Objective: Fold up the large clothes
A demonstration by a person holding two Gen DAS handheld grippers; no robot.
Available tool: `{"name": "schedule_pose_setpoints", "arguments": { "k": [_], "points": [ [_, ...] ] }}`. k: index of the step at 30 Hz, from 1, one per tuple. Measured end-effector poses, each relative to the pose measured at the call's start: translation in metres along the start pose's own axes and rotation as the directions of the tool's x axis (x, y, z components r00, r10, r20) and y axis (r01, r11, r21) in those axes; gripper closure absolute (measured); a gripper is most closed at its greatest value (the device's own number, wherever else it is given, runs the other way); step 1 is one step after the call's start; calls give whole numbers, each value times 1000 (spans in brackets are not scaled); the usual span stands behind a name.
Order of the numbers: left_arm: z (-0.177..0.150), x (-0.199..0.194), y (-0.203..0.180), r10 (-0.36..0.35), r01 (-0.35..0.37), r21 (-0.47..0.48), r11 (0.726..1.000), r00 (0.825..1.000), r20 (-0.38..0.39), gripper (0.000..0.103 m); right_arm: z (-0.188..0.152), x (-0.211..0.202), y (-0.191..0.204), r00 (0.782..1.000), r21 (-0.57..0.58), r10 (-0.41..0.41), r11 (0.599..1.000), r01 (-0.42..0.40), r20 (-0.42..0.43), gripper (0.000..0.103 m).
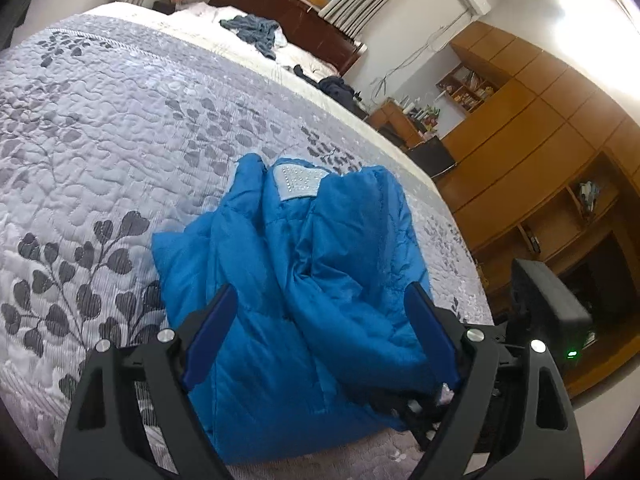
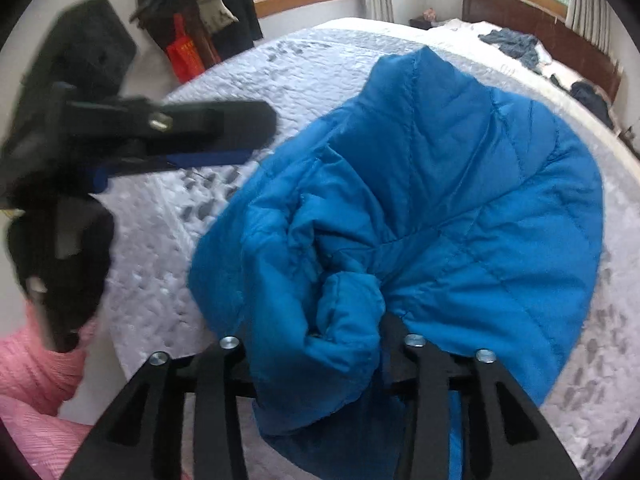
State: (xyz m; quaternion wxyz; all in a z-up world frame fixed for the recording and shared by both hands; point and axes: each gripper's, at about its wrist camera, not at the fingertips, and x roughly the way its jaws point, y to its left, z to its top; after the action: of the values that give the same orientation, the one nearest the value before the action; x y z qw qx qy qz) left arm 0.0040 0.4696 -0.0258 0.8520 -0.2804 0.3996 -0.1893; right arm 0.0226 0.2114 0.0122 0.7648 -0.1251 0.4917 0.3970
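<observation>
Evidently the bright blue quilted puffer jacket [image 1: 304,280] lies bunched on the grey leaf-patterned quilted bedspread [image 1: 100,128], near the foot corner of the bed, with its pale sparkly neck label [image 1: 298,182] facing up at the far end. The left gripper [image 1: 320,320] hovers over the near part of the jacket with its jaws spread wide, one blue-padded finger on each side of the padded cloth and nothing caught between them; this reads as a pose ready to pinch a hem or side seam.

In the right wrist view the right gripper [image 2: 320,344] has a thick wad of the blue jacket [image 2: 440,200] filling the space between its two fingers. The fingertips are buried in the cloth, so how tightly the jaws are closed cannot be told, though the fabric rises toward the camera as if lifted by this bunch. The left gripper [image 2: 208,136] shows there too, blurred, off to one side above bare bedspread [image 2: 168,248], beside a pink knitted sleeve [image 2: 36,392].

For room, the bedspread is wide and flat on the side away from the wooden wardrobe [image 1: 540,140], and that is likely the better place to spread the jacket. The bed edge runs close along the wardrobe side of the jacket, so cloth pulled that way could slide off. Crumpled dark garments [image 1: 256,32] lie far up by the dark wooden headboard [image 1: 288,8], well apart from the work.
</observation>
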Motion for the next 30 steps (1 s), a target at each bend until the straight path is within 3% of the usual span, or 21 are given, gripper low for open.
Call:
{"name": "schedule_pose_setpoints", "arguments": {
  "k": [4, 9, 11, 12, 14, 16, 21, 29, 30],
  "points": [
    [4, 10, 0, -21, 21, -4, 1000, 999, -24, 19, -2, -22, -12, 988, 70, 155, 985, -156, 23, 34],
    [12, 19, 3, -73, 72, -28, 997, 997, -28, 19, -11, -79, -41, 958, 147, 262, 949, -278, 117, 34],
    [15, 26, 4, -106, 104, -36, 994, 994, -41, 19, -15, -101, -57, 964, 166, 207, 958, -235, 169, 35],
    [16, 28, 5, -117, 116, -41, 992, 992, -46, 19, -19, -113, -71, 975, 198, 115, 968, -153, 189, 35],
    [17, 34, 6, -152, 149, -54, 987, 987, -55, 19, -24, -119, -98, 982, 269, 27, 960, -78, 188, 34],
    [20, 42, 8, -176, 172, -70, 983, 982, -66, 19, -31, -114, -120, 987, 330, -6, 943, -48, 161, 34],
    [29, 63, 0, -199, 191, -72, 979, 974, -110, 18, -43, -78, -139, 996, 388, 15, 920, -47, 84, 34],
    [47, 107, -33, -84, 93, 35, 995, 978, -193, 15, -38, -57, -129, 998, 348, -14, 937, -9, 62, 28],
    [48, 114, -35, -52, 62, 43, 997, 978, -201, 22, -40, -54, -129, 998, 350, -12, 937, -11, 63, 28]
  ]
}}
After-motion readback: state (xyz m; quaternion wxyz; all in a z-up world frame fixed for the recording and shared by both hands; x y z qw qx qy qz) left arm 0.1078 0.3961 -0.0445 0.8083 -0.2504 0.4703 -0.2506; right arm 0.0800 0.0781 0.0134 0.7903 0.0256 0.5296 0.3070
